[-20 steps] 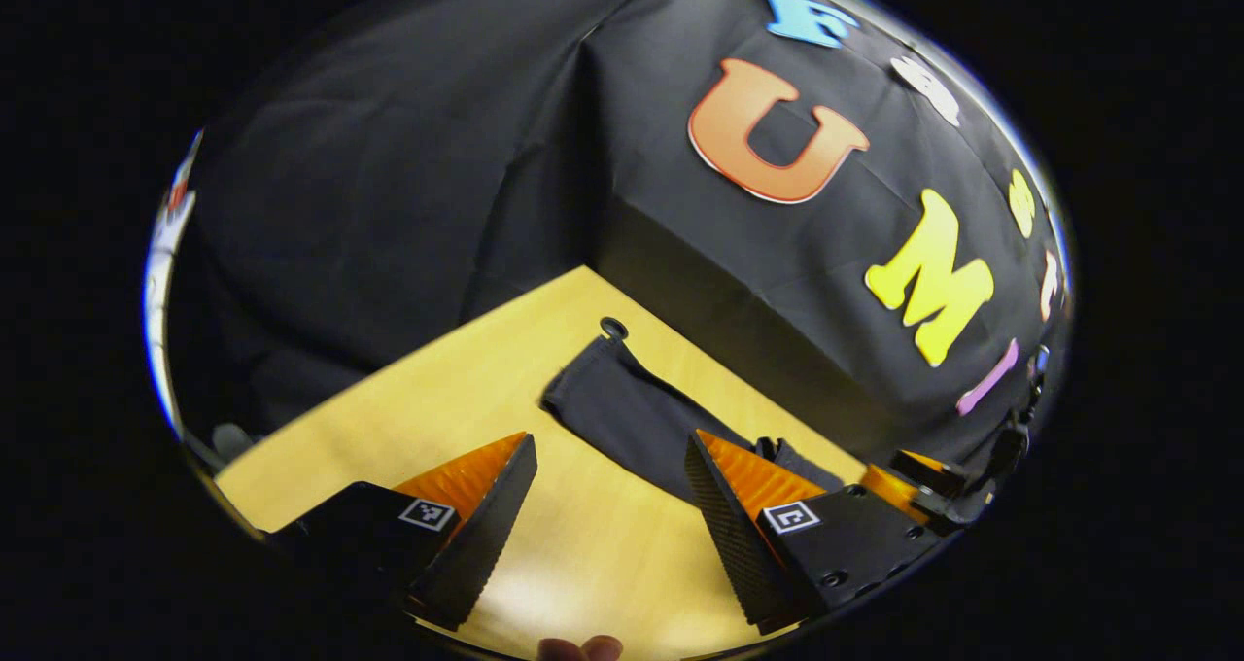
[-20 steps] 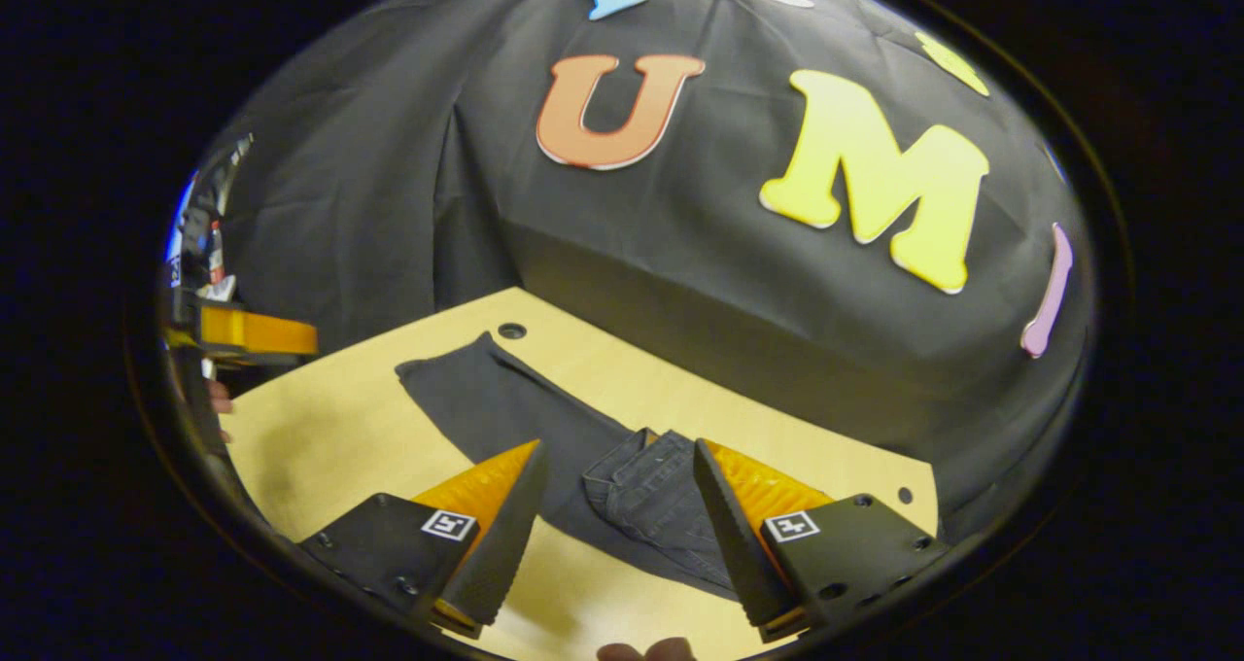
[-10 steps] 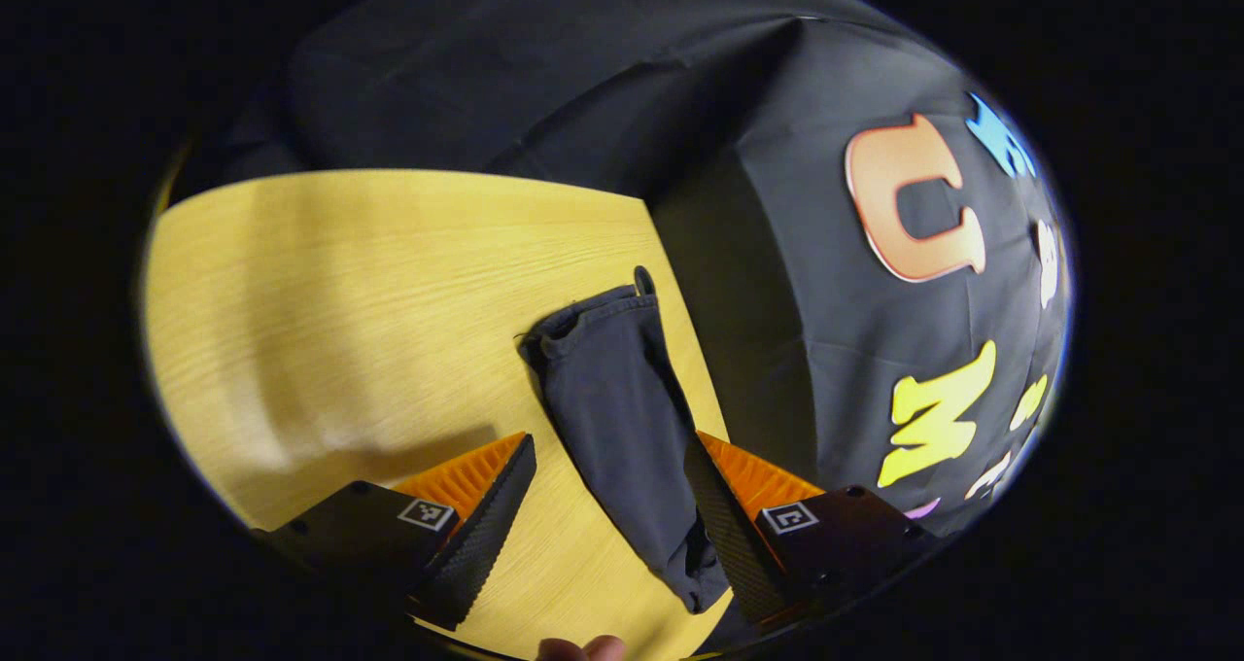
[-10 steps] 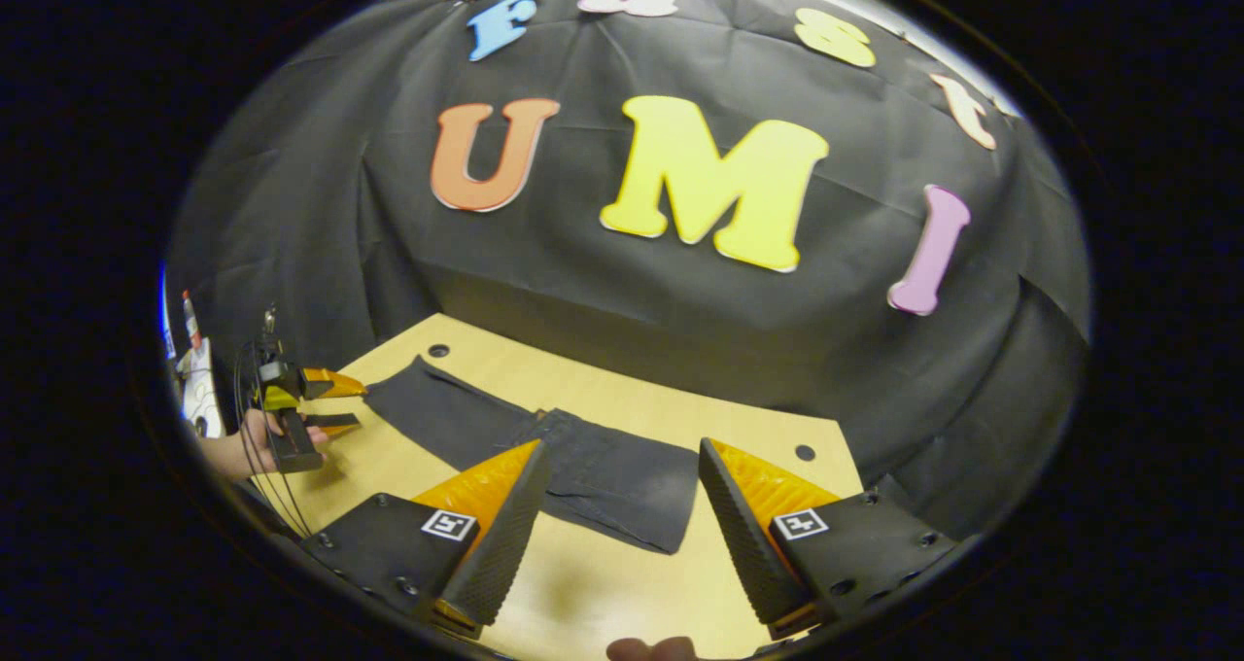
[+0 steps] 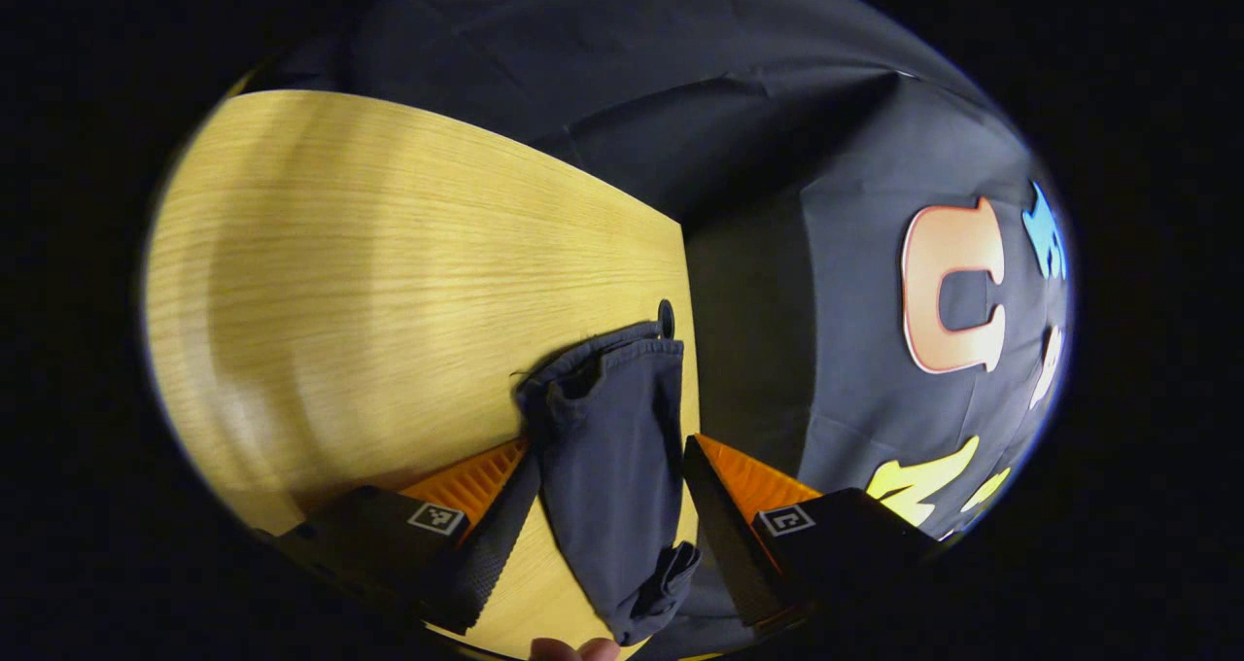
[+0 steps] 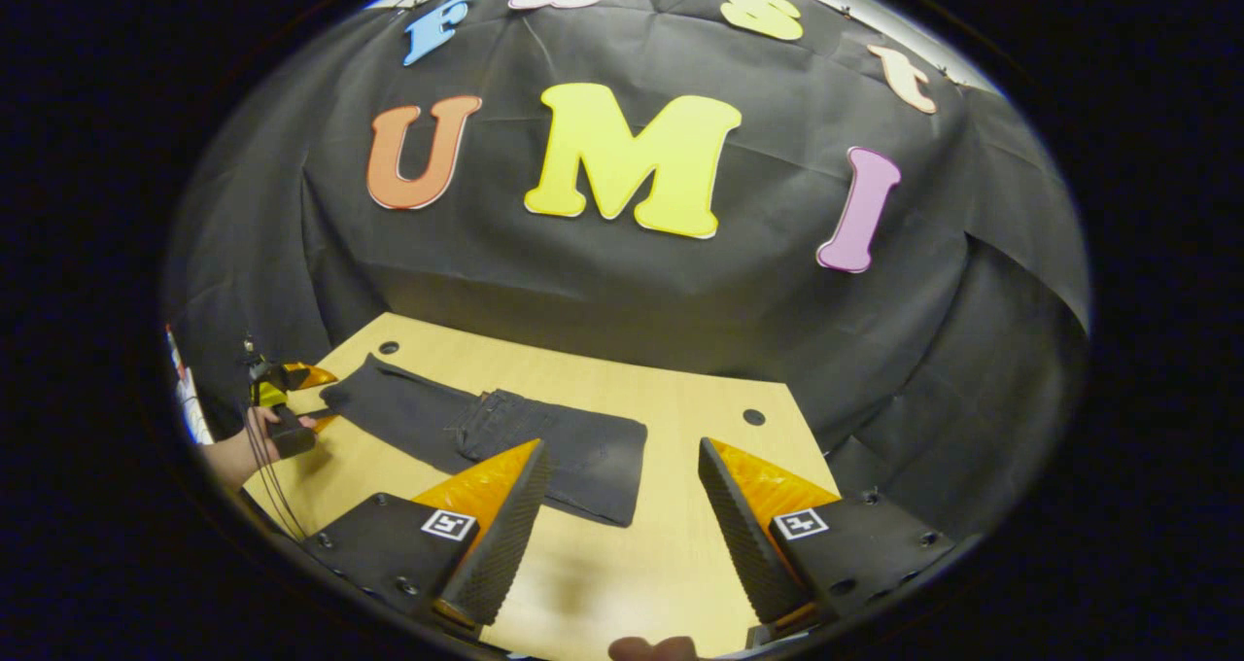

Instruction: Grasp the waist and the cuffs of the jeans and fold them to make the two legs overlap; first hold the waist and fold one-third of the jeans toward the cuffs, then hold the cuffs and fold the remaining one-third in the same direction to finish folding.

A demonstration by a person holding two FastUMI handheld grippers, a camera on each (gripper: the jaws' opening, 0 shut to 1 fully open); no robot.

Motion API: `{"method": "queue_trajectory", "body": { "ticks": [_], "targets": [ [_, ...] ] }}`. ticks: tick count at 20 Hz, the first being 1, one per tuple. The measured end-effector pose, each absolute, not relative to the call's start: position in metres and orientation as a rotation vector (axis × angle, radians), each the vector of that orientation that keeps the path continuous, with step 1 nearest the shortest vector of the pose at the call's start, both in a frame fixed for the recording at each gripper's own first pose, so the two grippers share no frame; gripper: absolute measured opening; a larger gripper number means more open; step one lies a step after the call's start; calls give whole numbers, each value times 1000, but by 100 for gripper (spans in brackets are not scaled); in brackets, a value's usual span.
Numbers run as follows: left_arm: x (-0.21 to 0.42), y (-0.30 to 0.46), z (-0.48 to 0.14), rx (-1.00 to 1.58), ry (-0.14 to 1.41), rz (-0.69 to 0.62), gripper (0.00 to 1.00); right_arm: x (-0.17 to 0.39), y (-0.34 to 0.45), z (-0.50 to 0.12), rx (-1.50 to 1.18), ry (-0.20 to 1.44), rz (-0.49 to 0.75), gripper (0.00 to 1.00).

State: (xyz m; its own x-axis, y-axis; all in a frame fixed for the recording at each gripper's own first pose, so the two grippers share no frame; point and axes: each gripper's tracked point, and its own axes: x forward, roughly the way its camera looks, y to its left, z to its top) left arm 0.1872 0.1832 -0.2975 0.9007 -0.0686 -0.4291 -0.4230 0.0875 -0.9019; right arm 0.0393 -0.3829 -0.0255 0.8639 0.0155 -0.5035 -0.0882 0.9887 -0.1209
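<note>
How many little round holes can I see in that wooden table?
2 in the right gripper view: one hole at the table's far left corner by the jeans' cuffs, another hole near the far right corner. More may lie under the jeans.

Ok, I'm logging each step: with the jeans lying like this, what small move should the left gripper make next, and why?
Probably ease forward and close on the cuffs. The left gripper is open, straddling the leg of the jeans, whose waist third already looks folded over. The right gripper hangs open, apart from them.

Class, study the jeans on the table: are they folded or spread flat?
Partly folded: the jeans lie as one narrow strip, waist end doubled over, cuff end flat on the table.
</note>
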Motion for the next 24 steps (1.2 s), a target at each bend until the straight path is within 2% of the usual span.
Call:
{"method": "queue_trajectory", "body": {
  "ticks": [4, 5, 6, 10, 11, 15, 19, 24],
  "targets": [
    [211, 178, -300, -1396, 406, 239, 94, 30, -404, -29, -124, 552, -2, 95],
    [216, 175, -305, -1392, 408, 235, 90, 29, -408, -32, -119, 563, -14, 95],
    [219, 177, -305, -1399, 403, 234, 75, 27, -412, -34, -113, 572, -23, 93],
    [218, 182, -316, -1404, 396, 267, 50, 15, -420, -36, -101, 586, -42, 95],
    [219, 182, -319, -1409, 399, 279, 19, 12, -422, -37, -97, 585, -42, 94],
    [217, 178, -302, -1347, 399, 293, 9, -1, -430, -34, -101, 563, -60, 94],
    [223, 153, -219, -1182, 316, 171, 6, -16, -442, -23, -87, 519, -67, 97],
    [232, 63, -112, -987, 255, -19, 6, -33, -469, -12, -48, 473, -92, 97]
  ]
}}
